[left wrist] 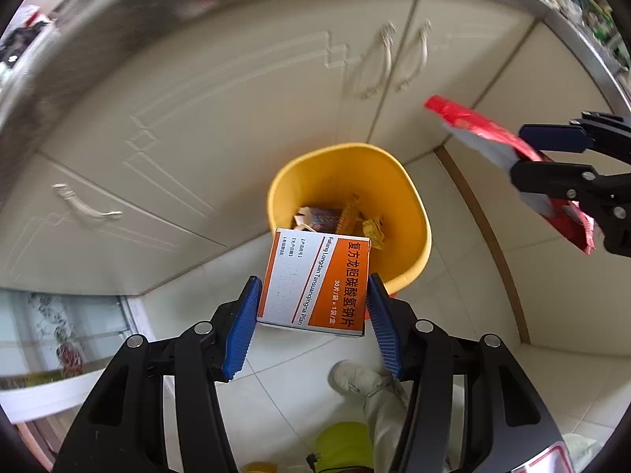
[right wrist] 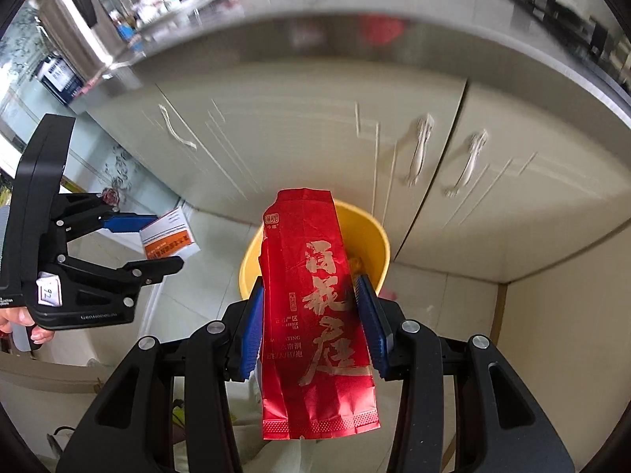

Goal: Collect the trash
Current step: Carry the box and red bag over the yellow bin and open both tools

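My left gripper (left wrist: 313, 287) is shut on an orange and white medicine box (left wrist: 315, 282), held just above the near rim of a yellow trash bin (left wrist: 410, 213) on the floor. Several wrappers lie in the bin's bottom. My right gripper (right wrist: 311, 287) is shut on a flat red tea bag packet (right wrist: 315, 315), above the same yellow bin (right wrist: 374, 240). In the left wrist view the right gripper (left wrist: 548, 153) with the red packet (left wrist: 469, 122) hangs to the right of the bin. In the right wrist view the left gripper (right wrist: 165, 240) with the box (right wrist: 169, 238) shows at the left.
The bin stands on pale floor tiles against beige cabinet doors (left wrist: 221, 118) with metal handles, below a steel countertop (right wrist: 315, 19). A person's shoe and trouser leg (left wrist: 366, 386) are below my left gripper. A glass-topped stand (left wrist: 59, 339) is at the left.
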Motion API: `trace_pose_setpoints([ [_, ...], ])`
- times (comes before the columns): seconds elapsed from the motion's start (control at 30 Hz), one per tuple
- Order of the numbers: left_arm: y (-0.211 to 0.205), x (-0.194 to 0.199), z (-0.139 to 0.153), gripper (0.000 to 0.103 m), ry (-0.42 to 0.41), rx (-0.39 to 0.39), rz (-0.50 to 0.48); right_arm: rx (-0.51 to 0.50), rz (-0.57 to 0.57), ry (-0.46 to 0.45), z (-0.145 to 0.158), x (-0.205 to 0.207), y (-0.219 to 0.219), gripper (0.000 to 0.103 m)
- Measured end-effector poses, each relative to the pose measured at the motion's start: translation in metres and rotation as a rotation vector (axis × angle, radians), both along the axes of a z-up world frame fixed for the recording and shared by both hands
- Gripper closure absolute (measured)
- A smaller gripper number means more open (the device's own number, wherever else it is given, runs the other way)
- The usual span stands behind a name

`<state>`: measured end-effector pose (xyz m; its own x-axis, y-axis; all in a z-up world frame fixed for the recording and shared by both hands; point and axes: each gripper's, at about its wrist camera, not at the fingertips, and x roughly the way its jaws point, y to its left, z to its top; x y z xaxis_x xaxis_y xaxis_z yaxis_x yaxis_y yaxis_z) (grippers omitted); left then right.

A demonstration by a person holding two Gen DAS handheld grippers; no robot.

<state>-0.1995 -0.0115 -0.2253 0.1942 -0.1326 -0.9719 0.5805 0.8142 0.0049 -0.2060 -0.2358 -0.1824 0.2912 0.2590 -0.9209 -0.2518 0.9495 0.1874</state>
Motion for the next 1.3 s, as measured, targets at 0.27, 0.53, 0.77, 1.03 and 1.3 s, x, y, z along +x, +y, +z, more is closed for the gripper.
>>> trace_pose_setpoints([
  [0.27,-0.021,0.018,-0.06,0.049,0.114,-0.008,-0.13,0.005,0.122,0.155,-0.076,0.026,0.005,0.057],
  [0.53,-0.034,0.038,-0.123,0.049,0.18,0.026,-0.115,-0.028,0.16,0.244,-0.142,0.049,0.003,0.056],
  [0.77,-0.037,0.055,-0.158,0.049,0.208,0.033,-0.078,0.012,0.128,0.27,-0.175,0.068,0.0,0.054],
  [1.03,-0.033,0.062,-0.175,0.04,0.225,0.014,-0.035,0.084,0.085,0.279,-0.187,0.084,-0.002,0.047],
  [1.3,-0.031,0.062,-0.164,0.022,0.196,-0.003,-0.012,0.112,0.052,0.252,-0.177,0.083,-0.013,0.028],
])
